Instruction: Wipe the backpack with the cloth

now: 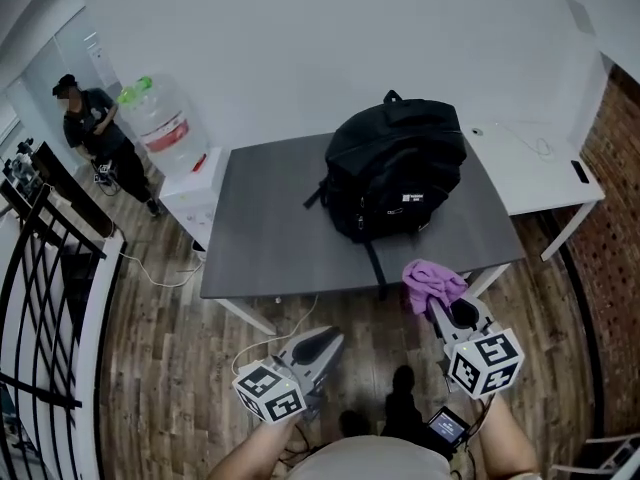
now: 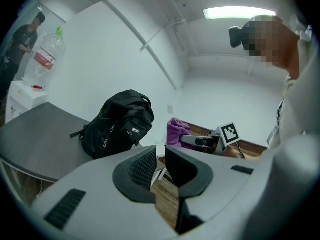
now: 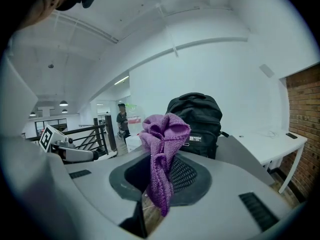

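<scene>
A black backpack [image 1: 395,168] lies on the grey table [image 1: 265,233], toward its right end; it also shows in the left gripper view [image 2: 119,124] and behind the cloth in the right gripper view [image 3: 197,116]. My right gripper [image 1: 448,311] is shut on a purple cloth [image 1: 432,283], held just off the table's front edge below the backpack; the cloth [image 3: 162,156] bunches up above the jaws. My left gripper [image 1: 322,345] hangs lower left over the floor, its jaws nearly together with nothing between them [image 2: 159,168].
A white desk [image 1: 535,168] adjoins the table on the right, beside a brick wall [image 1: 615,138]. A water dispenser [image 1: 165,133] and a person [image 1: 95,133] stand at the back left. A black railing [image 1: 50,298] runs along the left. Wooden floor lies below.
</scene>
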Demonstrator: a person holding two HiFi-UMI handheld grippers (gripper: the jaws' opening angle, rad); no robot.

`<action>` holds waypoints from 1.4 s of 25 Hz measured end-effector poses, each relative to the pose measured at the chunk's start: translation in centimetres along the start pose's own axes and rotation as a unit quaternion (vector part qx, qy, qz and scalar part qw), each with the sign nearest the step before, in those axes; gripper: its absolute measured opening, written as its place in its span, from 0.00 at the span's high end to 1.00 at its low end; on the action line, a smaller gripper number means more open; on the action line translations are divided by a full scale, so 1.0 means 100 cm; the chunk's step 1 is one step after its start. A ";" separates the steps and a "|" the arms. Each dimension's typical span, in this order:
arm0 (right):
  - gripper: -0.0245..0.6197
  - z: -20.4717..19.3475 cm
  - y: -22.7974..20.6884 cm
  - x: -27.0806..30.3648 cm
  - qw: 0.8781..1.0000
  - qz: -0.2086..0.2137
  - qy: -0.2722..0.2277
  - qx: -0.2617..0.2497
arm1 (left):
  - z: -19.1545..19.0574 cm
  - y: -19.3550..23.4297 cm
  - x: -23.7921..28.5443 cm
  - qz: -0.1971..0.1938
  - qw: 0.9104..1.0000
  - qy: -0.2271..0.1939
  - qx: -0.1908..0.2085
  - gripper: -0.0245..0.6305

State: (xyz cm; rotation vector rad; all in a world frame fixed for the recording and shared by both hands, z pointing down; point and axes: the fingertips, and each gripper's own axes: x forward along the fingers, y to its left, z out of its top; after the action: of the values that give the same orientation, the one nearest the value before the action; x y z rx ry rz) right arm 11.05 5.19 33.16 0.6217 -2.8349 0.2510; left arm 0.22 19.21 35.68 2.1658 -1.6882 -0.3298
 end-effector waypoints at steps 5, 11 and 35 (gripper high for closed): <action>0.84 0.023 -0.026 0.046 0.999 0.036 -0.006 -0.001 | 0.027 0.021 0.037 0.025 0.999 -0.023 0.010 0.88; 0.84 0.062 -0.067 0.092 0.996 0.088 -0.014 -0.011 | 0.058 0.041 0.096 0.056 0.997 -0.048 0.021 0.88; 0.84 0.193 -0.035 0.176 0.983 0.157 -0.036 -0.092 | 0.110 0.070 0.140 0.047 0.996 -0.053 0.045 0.88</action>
State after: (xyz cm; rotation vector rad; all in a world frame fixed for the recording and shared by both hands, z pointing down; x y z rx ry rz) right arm -6.60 -8.95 19.60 0.1470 -2.9708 0.0171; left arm -6.88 2.59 29.36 2.1587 -1.8910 -0.3549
